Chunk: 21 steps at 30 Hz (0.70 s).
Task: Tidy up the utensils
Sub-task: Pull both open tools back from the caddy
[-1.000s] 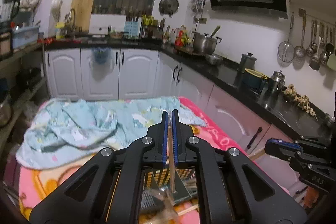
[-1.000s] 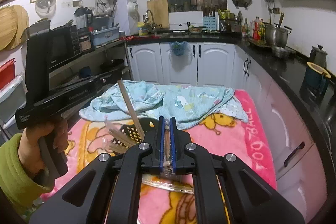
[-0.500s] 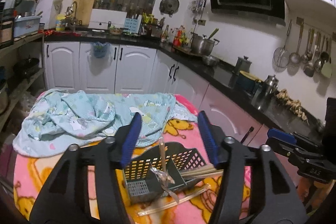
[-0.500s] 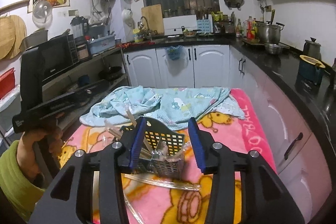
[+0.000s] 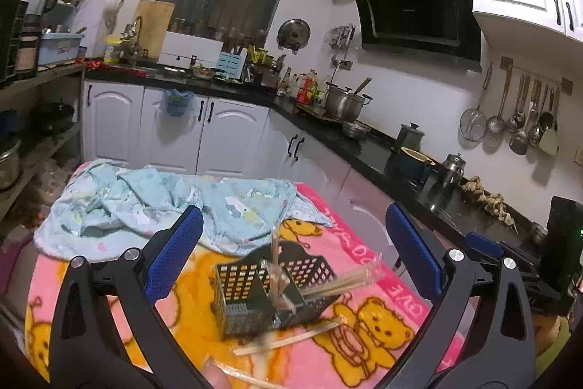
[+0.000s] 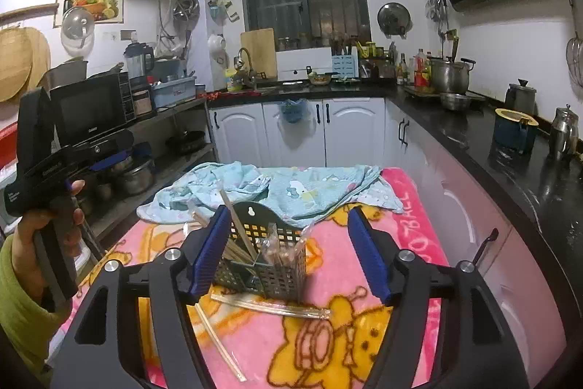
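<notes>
A dark slotted utensil basket (image 5: 251,294) (image 6: 269,257) stands on the pink cartoon blanket. Wrapped wooden chopsticks stand and lean inside it (image 5: 275,265) (image 6: 237,225). More wrapped chopsticks lie loose on the blanket in front of it (image 5: 288,338) (image 6: 269,307). My left gripper (image 5: 291,257) is wide open and empty, above and behind the basket. My right gripper (image 6: 288,257) is wide open and empty, its fingers either side of the basket in view. The left gripper also shows in the right wrist view (image 6: 69,155), held in a hand.
A crumpled light blue cloth (image 5: 164,203) (image 6: 277,188) lies on the far half of the blanket (image 6: 419,236). White cabinets and a black counter (image 6: 510,152) with pots run behind and to the right. Shelves with pans (image 6: 138,170) stand at the left.
Both grippers went from shut on chopsticks to wide open. The chopsticks now stand in the basket. Both grippers have pulled up and back.
</notes>
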Available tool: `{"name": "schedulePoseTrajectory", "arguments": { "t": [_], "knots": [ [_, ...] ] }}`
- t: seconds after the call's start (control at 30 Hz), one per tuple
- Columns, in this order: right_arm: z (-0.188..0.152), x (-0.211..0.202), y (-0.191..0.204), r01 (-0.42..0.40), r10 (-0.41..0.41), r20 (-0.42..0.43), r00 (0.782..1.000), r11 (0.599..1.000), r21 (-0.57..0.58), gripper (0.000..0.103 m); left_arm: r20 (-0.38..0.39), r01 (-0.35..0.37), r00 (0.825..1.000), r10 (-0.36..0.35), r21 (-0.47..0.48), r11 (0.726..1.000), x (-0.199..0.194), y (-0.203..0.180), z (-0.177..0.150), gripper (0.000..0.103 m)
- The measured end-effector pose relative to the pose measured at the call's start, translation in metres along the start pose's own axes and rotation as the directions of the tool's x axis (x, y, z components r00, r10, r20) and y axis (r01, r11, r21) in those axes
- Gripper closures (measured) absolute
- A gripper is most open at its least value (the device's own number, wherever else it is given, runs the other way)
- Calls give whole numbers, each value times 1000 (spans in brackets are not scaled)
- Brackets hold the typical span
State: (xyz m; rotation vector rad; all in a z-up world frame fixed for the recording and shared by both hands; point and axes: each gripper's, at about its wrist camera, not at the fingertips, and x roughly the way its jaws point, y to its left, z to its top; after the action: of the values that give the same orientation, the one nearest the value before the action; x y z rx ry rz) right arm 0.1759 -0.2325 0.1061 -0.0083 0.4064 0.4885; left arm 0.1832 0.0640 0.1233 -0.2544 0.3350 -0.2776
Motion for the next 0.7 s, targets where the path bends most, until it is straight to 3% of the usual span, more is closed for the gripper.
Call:
{"name": "schedulePoseTrajectory", "arguments": {
  "t": [0.17, 0.7],
  "knots": [
    [-13, -13, 8, 8, -8, 3, 1000, 1000, -20, 29, -8, -2, 1000, 2, 4, 1000, -12, -1, -20, 11],
    [-49, -32, 27, 22, -23, -26, 999, 999, -49, 23, -97, -25, 995, 23, -12, 1000, -31, 6, -74, 11]
  ]
}}
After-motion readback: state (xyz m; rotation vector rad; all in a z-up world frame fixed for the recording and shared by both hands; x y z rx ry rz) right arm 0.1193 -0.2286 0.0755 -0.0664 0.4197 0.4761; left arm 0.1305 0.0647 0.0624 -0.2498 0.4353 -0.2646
